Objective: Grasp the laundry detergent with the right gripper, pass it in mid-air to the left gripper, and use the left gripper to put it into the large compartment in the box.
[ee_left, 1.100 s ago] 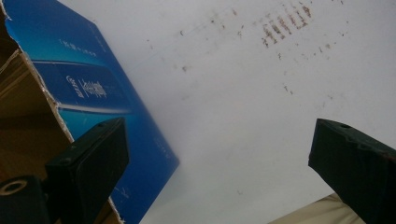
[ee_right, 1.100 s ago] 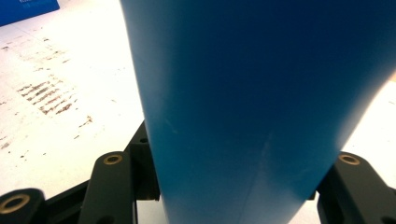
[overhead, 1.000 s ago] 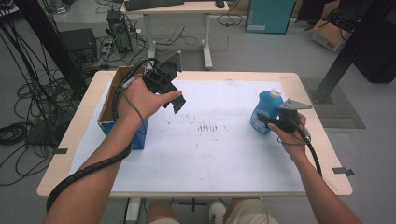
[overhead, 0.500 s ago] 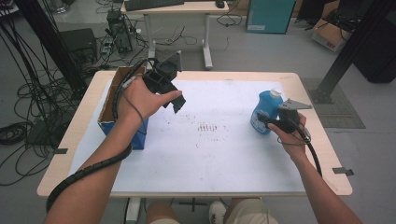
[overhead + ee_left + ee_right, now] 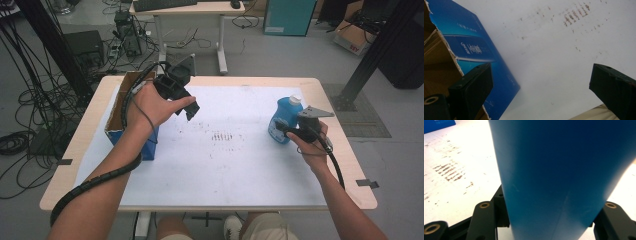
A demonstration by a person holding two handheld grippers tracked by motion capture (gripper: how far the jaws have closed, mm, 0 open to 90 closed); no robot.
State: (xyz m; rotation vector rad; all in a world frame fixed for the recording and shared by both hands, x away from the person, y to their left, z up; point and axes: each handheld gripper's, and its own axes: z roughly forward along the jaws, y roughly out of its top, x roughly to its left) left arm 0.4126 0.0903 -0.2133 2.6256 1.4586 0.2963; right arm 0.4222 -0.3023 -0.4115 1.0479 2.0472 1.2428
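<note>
Evidently, the right gripper (image 5: 284, 131) pinched the blue bottle (image 5: 283, 119), upright at the table's (image 5: 210, 175) right side; the left gripper (image 5: 186, 107) hung spread beside the blue box (image 5: 131, 125). Likely next: carrying the bottle leftward into the box.

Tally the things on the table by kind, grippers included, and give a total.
Bottle: 1
Box: 1
Left gripper, right gripper: 2
Total: 4
</note>
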